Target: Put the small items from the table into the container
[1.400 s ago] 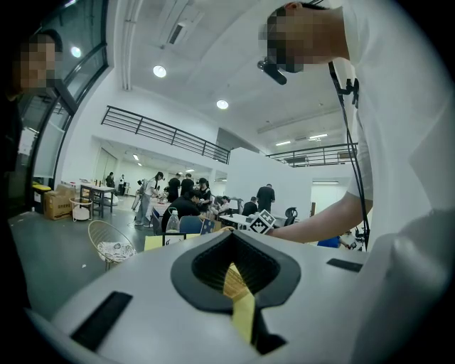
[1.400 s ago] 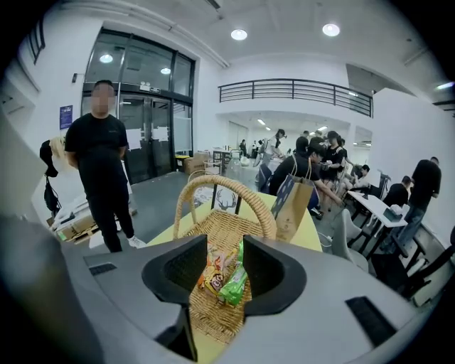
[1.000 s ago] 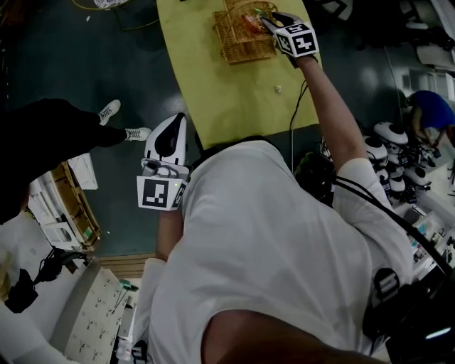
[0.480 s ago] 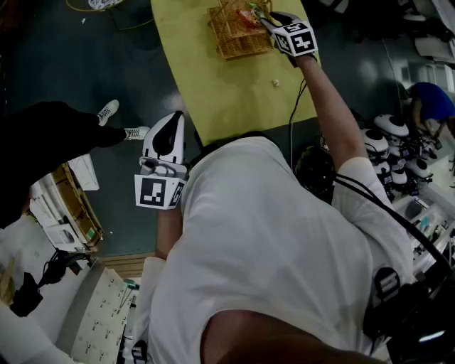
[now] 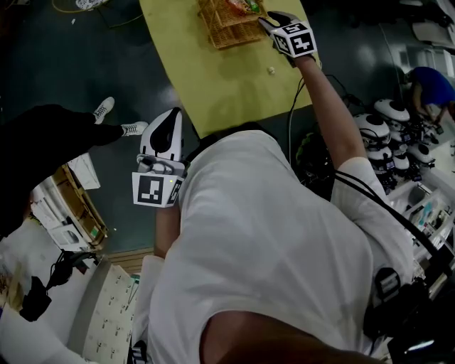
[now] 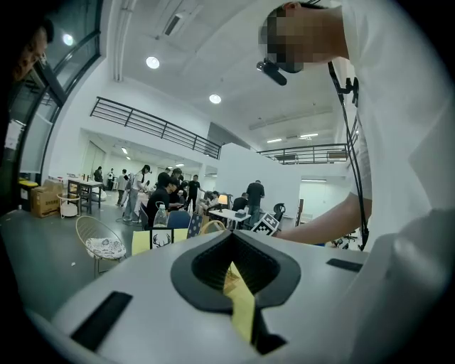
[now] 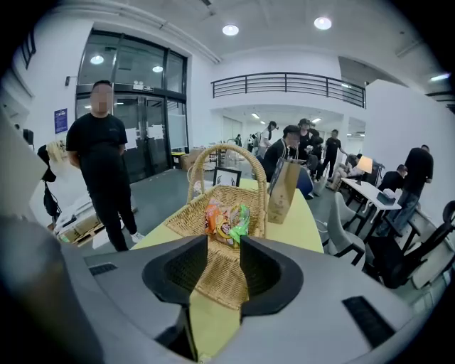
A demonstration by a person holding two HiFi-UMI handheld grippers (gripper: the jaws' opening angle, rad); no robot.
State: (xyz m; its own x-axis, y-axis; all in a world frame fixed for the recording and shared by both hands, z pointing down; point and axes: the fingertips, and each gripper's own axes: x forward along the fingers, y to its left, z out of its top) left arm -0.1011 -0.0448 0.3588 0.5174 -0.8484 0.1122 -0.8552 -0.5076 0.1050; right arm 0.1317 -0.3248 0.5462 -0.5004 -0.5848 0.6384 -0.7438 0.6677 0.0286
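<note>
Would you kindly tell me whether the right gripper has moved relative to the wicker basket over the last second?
Yes: the right gripper has drawn back off the wicker basket, toward the person.

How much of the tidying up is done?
Done: colourful packets already lie in the wicker basket. In hand: nothing; the right gripper hovers at the basket with jaws apart and empty, the left gripper holds nothing. Left: one small white item on the yellow table.

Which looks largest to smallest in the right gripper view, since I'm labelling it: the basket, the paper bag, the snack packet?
1. basket
2. paper bag
3. snack packet
The packet lies in the basket and the bag stands beside it, so nearness to the camera hardly skews this order.
</note>
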